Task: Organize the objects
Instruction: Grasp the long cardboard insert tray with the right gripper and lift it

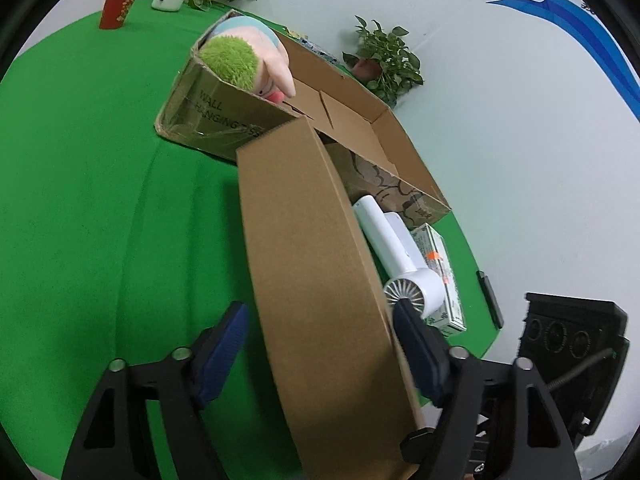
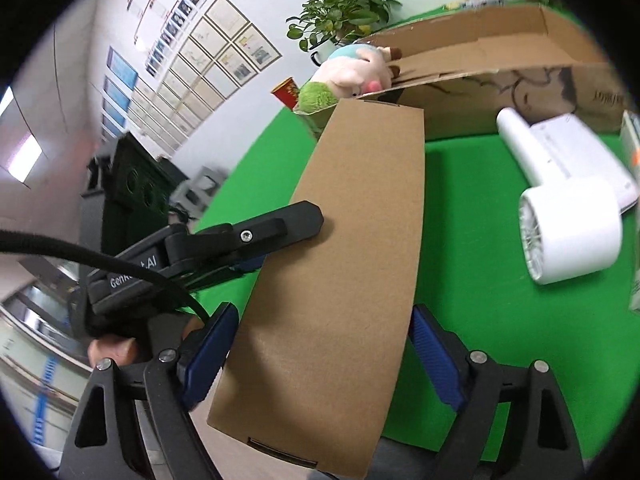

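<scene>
A green cloth table (image 1: 100, 200) stands against a white wall (image 1: 500, 120), with potted plants (image 1: 384, 60) at its far edge. A plain brown flat carton (image 1: 312, 280) is held above the cloth, its far end reaching the open cardboard box (image 1: 360, 120) containing a plush toy (image 1: 248, 56). The left gripper (image 1: 320, 336) and right gripper (image 2: 320, 340) each straddle the carton with wide-spread fingers; contact cannot be confirmed. A white hair dryer (image 2: 568, 232) lies on open cloth beside it.

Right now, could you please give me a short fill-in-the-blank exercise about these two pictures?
1. The plush toy lies inside the open ____ box.
2. The tablecloth is ____ in colour.
3. The white hair dryer lies on the tablecloth, ____ the open box.
4. The potted plant stands against the ____.

Missing words: cardboard; green; outside; wall
</scene>
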Available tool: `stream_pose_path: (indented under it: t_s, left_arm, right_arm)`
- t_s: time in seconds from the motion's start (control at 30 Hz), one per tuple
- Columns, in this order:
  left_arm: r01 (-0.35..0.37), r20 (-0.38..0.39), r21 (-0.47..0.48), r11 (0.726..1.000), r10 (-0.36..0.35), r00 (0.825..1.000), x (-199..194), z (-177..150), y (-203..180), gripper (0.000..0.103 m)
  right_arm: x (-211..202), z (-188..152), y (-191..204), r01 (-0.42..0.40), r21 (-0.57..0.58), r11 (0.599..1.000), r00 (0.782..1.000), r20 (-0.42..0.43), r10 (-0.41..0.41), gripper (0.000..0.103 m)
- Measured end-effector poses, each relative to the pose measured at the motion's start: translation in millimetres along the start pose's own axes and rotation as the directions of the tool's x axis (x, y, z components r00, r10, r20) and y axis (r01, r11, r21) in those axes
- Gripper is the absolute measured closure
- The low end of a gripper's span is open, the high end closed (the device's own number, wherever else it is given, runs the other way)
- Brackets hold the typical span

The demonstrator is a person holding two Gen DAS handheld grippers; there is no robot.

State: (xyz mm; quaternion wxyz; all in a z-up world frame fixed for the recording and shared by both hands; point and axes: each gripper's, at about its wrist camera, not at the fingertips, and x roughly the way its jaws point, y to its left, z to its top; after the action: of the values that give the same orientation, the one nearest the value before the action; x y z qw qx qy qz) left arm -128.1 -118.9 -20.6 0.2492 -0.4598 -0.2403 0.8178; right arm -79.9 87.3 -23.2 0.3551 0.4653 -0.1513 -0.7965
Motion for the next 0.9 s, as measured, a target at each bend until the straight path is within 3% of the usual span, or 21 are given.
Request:
stream_pose_path:
  t_s: [0.27,0.43,0.57,0.67,0.9]
  left_arm:
    - [-0.005,0.002,0.017,1.0,0.005,1.0,-4,5,-17,0.04]
    - [-0.003,0.006,0.057,0.998,0.003,1.0,-7,7,-34,0.04]
    - [0.01,-0.004,0.077,0.997,-0.01,1.0,2,9,-45,0.04]
    - [0.021,-0.023,0.092,0.996,-0.019,1.0,11,9,-52,0.051]
    - [0.083,-0.05,0.138,0.987,-0.077,0.996,23,4,-70,0.062]
  right_arm:
    - [-7,3,-21,-0.102,0.078,0.992,0.994,-0.017,0.104,0.016]
    - [-30,2,-8,0.031,-0.061,0.998,0.999,0.029,-0.029,0.01]
    - [-44,-2,7,0.163,-0.179,0.97,0.986,0.056,-0.155,0.009]
    - [-43,-6,20,0.202,-0.242,0.949,0.979,0.052,-0.195,0.009]
    - [-26,-15,16,0.308,-0.277,0.91,0.947,-0.001,-0.321,0.009]
